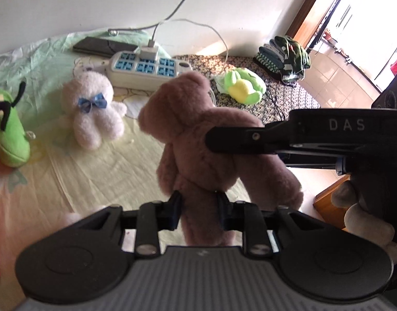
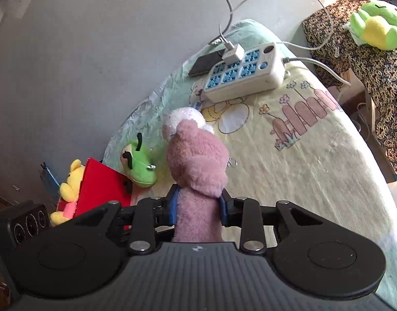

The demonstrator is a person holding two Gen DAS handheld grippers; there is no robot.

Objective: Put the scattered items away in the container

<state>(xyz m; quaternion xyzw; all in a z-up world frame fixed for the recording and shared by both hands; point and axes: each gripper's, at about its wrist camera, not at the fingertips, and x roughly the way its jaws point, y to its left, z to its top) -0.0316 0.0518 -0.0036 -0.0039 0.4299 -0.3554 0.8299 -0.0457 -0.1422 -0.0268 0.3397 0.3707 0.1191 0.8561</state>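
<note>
A mauve-pink teddy bear (image 1: 198,134) is held above the bed by both grippers. My left gripper (image 1: 199,207) is shut on its lower body or leg. My right gripper (image 2: 198,207) is shut on another part of the same bear (image 2: 198,165); its black finger (image 1: 250,137) crosses the bear in the left wrist view. A white bear with a blue bow (image 1: 94,108) sits on the sheet, partly hidden behind the pink bear in the right wrist view (image 2: 183,119). A green plush (image 1: 9,134) (image 2: 138,165) lies at the left. A red container (image 2: 102,184) holds a yellow bear (image 2: 68,189).
A white power strip (image 1: 146,70) (image 2: 242,72) with charger and cables lies at the back, beside a dark phone (image 1: 102,45). A green-yellow frog plush (image 1: 244,86) (image 2: 377,23) lies on a patterned cloth. Folded clothes (image 1: 284,59) sit at the far right. A wooden box (image 1: 330,202) stands below.
</note>
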